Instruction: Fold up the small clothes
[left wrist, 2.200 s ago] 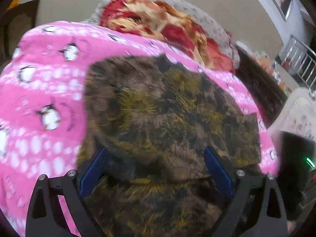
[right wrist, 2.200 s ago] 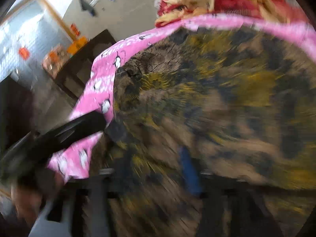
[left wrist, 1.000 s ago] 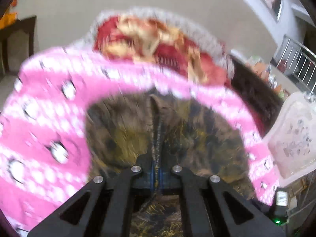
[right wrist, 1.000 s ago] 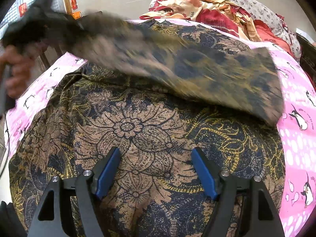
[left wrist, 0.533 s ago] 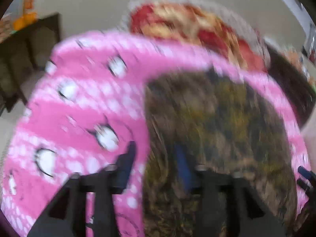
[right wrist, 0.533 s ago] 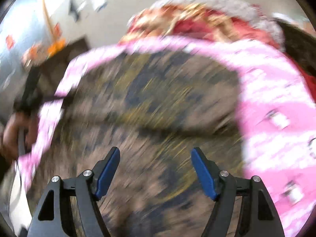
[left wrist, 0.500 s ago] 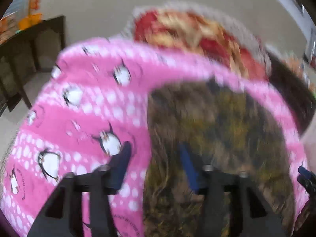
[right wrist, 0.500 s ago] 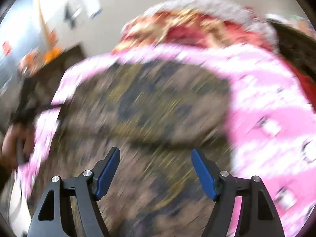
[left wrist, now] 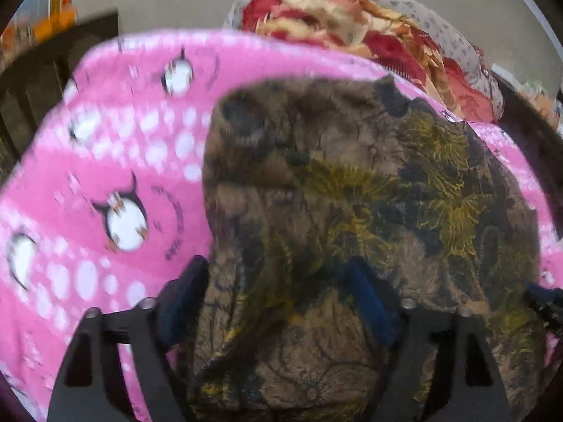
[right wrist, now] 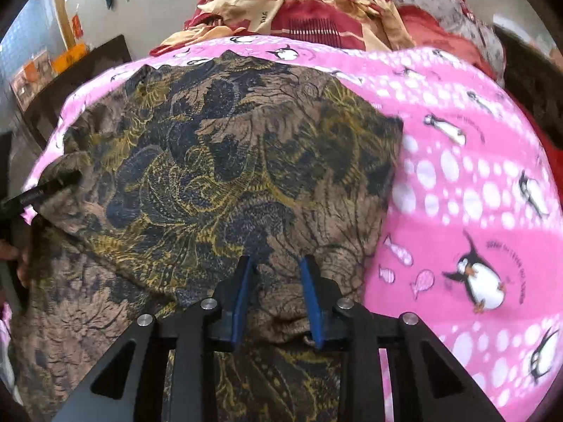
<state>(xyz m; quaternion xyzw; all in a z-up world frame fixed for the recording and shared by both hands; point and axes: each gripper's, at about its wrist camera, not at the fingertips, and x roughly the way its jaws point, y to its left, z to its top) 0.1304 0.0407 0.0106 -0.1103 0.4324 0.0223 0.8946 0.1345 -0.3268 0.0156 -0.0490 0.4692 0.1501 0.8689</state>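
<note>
A brown-and-gold patterned garment [right wrist: 225, 176] lies part-folded on a pink penguin-print blanket [right wrist: 475, 190], with a red and cream heap of cloth [right wrist: 299, 10] beyond the blanket's far edge. Taking the garment as the landmark, the right gripper [right wrist: 278, 281] sits over its near right corner, just inside the edge that runs away from the camera beside the bare blanket. Its jaws have just been closing and now stand narrow, with a raised ridge of the fabric between the blue pads; whether the pads already pinch it cannot be told. The left gripper [left wrist: 278, 288] straddles the garment's left edge: one finger over the pink blanket, the other over the cloth. Its jaws have just been opening and stand wide, gripping nothing, though the fabric lies beneath them. In the right wrist view its black tip [right wrist: 42, 193] shows at the garment's far-left side. The garment's longer run appears to go left to right between the two grippers. The right hand looks the better placed for the next fold, likely carrying its corner across toward the left edge.
</note>
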